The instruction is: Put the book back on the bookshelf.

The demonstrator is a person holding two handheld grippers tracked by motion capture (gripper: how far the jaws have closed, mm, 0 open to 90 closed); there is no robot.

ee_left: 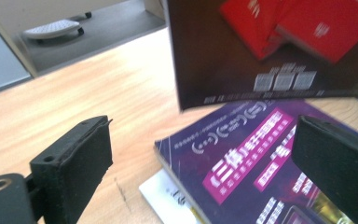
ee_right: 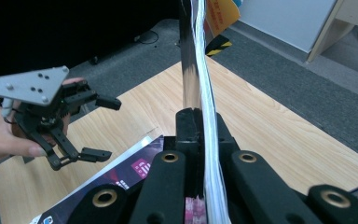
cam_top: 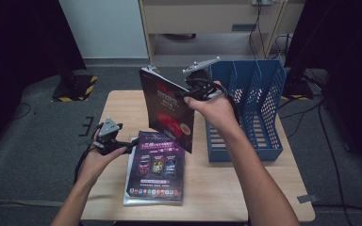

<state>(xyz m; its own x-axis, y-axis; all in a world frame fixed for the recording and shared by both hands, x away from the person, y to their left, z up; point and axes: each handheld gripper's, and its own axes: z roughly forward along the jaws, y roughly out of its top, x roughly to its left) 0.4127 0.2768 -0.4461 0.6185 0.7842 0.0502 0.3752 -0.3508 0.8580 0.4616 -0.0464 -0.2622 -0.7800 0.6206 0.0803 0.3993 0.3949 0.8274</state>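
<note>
Nearest the person, a purple magazine [cam_top: 156, 165] lies flat on top of a small stack on the wooden table [cam_top: 217, 188]. Just beside the upper left corner of that stack the left gripper [cam_top: 133, 141] is held low, its jaws spread wide apart with nothing between them; in the left gripper view the stack's corner [ee_left: 242, 158] is seen between the two black pads [ee_left: 77, 163]. Above and beyond the stack, a dark magazine with a red cover picture [cam_top: 167, 108] is held upright in the air, clamped at its edge by the closed jaws of the right gripper [cam_top: 188, 92]. Farther off, to the right of the stack, stands a blue slotted file rack [cam_top: 250, 108].
</note>
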